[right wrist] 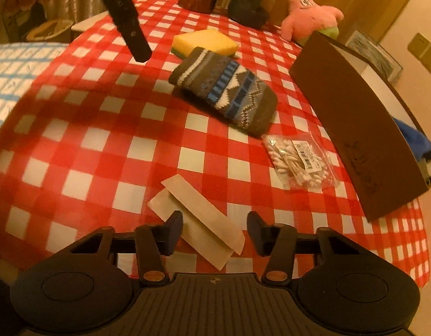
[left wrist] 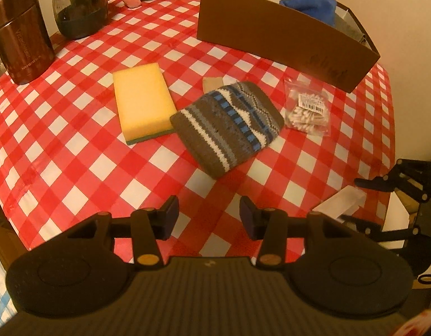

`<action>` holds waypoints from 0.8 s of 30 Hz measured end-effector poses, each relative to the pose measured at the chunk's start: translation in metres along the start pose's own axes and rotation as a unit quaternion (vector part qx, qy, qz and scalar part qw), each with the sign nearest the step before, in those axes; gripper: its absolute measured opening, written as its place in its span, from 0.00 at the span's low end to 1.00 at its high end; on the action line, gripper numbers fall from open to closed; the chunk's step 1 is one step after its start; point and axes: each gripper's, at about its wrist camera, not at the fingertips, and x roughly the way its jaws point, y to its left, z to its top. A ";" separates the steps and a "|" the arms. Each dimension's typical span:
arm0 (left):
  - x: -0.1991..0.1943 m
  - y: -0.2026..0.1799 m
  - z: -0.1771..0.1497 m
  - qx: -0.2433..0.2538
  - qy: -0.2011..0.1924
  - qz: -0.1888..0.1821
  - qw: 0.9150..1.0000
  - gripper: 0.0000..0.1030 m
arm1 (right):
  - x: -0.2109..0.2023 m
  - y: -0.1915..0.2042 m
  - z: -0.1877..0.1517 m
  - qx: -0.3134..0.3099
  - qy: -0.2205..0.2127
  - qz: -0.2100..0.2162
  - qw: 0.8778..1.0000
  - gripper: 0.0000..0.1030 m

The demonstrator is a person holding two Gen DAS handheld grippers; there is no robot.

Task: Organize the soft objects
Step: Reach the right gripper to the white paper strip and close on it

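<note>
A folded knitted sock (left wrist: pixel 228 127) with grey, blue and white stripes lies mid-table, next to a yellow sponge (left wrist: pixel 141 102). Both also show in the right wrist view: the sock (right wrist: pixel 224 89), the sponge (right wrist: pixel 205 42). A bag of cotton swabs (left wrist: pixel 307 110) (right wrist: pixel 301 161) lies beside the brown box (left wrist: pixel 285 32) (right wrist: pixel 355 123), which holds a blue cloth (left wrist: pixel 310 5). A pink plush star (right wrist: pixel 307 8) sits at the far edge. My left gripper (left wrist: pixel 209 218) is open and empty above the near table. My right gripper (right wrist: pixel 215 231) is open, its fingers on either side of flat white packets (right wrist: pixel 198 218).
A brown metal canister (left wrist: pixel 19 33) and a dark glass jar (left wrist: pixel 79 5) stand at the far left. The red-checked tablecloth (left wrist: pixel 75 154) covers the table. The right gripper's linkage (left wrist: pixel 397 184) shows at the right edge of the left wrist view.
</note>
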 end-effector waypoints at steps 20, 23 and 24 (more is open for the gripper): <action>0.013 -0.011 0.013 0.019 -0.018 0.004 1.000 0.43 | -0.004 -0.036 0.003 0.135 -0.010 0.011 0.991 0.00; 0.015 -0.013 0.014 0.020 -0.016 0.002 1.000 0.43 | 0.005 -0.038 0.001 0.161 0.016 0.001 0.987 0.01; 0.016 -0.014 0.015 0.020 -0.016 0.001 1.000 0.43 | 0.008 -0.037 0.000 0.160 0.025 -0.004 0.987 0.01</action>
